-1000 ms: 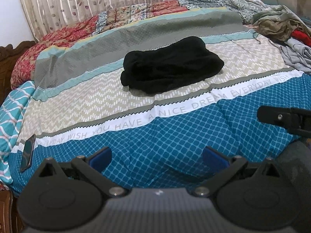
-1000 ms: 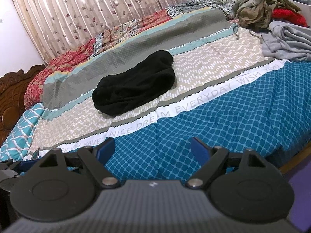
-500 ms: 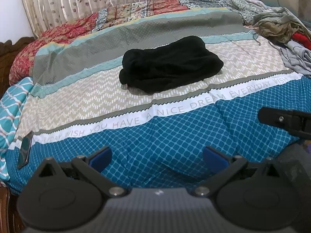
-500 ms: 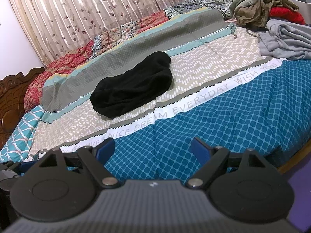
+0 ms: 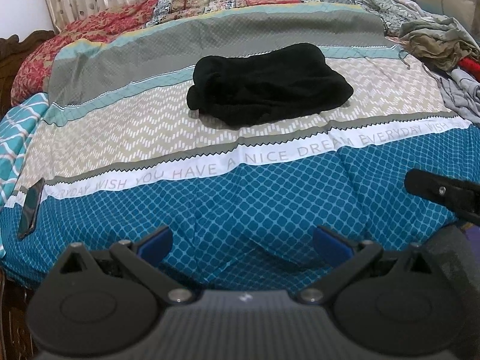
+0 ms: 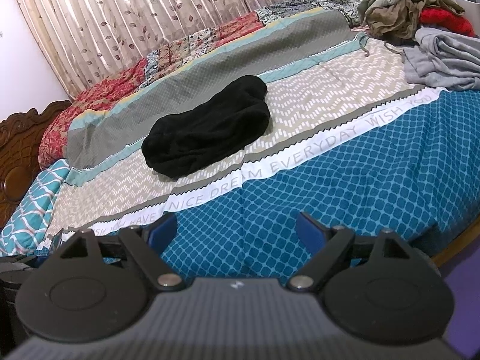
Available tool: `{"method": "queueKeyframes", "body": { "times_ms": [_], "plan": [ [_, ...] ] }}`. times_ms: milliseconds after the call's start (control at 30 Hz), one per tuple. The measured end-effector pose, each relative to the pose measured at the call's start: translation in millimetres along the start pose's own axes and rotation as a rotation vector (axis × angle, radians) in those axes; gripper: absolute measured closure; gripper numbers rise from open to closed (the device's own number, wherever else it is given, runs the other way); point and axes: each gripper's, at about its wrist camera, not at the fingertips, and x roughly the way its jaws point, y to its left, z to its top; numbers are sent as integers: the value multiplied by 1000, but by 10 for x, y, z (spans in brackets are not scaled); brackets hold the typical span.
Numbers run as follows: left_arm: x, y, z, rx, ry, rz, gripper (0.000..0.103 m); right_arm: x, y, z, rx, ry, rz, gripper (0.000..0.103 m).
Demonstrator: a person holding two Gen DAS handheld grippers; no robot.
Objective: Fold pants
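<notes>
Black pants (image 5: 267, 85) lie folded in a compact bundle on the beige band of the bedspread, in the middle of the bed; they also show in the right wrist view (image 6: 207, 129). My left gripper (image 5: 241, 244) is open and empty, held over the blue front part of the bed, well short of the pants. My right gripper (image 6: 237, 229) is open and empty, also over the blue part near the front edge. A part of the right gripper (image 5: 444, 193) shows at the right edge of the left wrist view.
A pile of loose clothes (image 6: 426, 21) lies at the far right of the bed, also in the left wrist view (image 5: 441, 45). A dark phone (image 5: 30, 208) lies near the left edge. A wooden headboard (image 6: 18, 147) stands at the left. Curtains (image 6: 135, 15) hang behind.
Both grippers have shifted slightly; the views have drifted a little. The pants have not moved and both grippers stay open.
</notes>
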Motion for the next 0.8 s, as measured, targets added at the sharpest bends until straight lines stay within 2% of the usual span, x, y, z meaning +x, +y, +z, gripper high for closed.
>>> {"method": "queueKeyframes", "body": {
  "times_ms": [800],
  "plan": [
    [89,52,-34,-37,54,-10,0,22,-38,-9,16,15,7,15]
  ]
}}
